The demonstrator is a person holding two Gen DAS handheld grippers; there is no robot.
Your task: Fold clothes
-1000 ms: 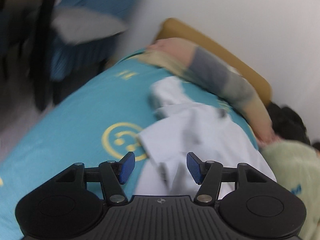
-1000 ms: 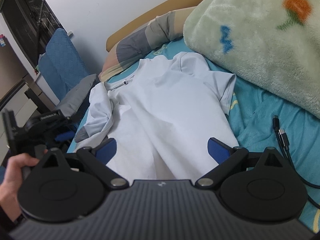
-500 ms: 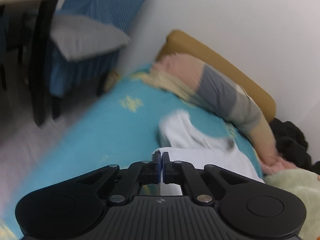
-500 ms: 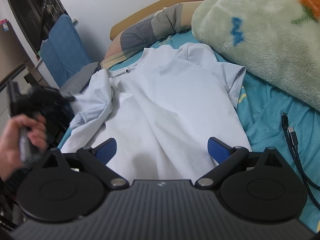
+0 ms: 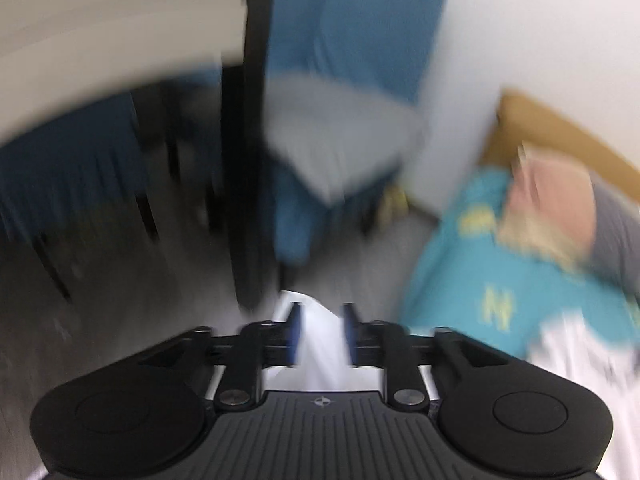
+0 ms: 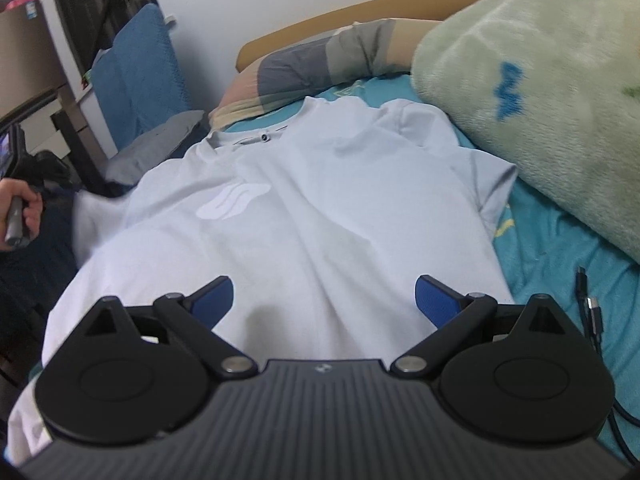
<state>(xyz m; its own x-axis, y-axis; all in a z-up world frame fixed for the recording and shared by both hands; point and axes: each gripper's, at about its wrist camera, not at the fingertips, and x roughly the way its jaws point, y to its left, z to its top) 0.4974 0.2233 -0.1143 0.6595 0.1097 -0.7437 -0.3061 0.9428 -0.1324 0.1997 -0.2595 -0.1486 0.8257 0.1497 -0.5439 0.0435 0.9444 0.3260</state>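
Note:
A pale blue t-shirt [image 6: 320, 208] lies face up on the teal bedsheet [image 6: 560, 248], collar toward the pillow, a white logo on the chest. My right gripper [image 6: 323, 298] is open and empty, hovering over the shirt's lower part. My left gripper [image 5: 319, 334] has its pads a little apart with a fold of the shirt's left sleeve [image 5: 318, 344] between them, pulled out past the bed's left edge; the left wrist view is blurred. The hand holding that gripper [image 6: 18, 208] shows at the far left of the right wrist view.
A striped pillow [image 6: 320, 64] and wooden headboard [image 6: 360, 12] lie beyond the shirt. A green fleece blanket [image 6: 540, 100] is heaped at the right. A black cable [image 6: 592, 308] lies on the sheet. A blue chair with a grey cushion [image 5: 336, 152] stands beside the bed.
My left gripper closed on the shirt's folded-over left sleeve and swung outward past the bed edge, spreading the sleeve flat and uncovering the logo. Its pads have parted slightly. My right gripper stayed open.

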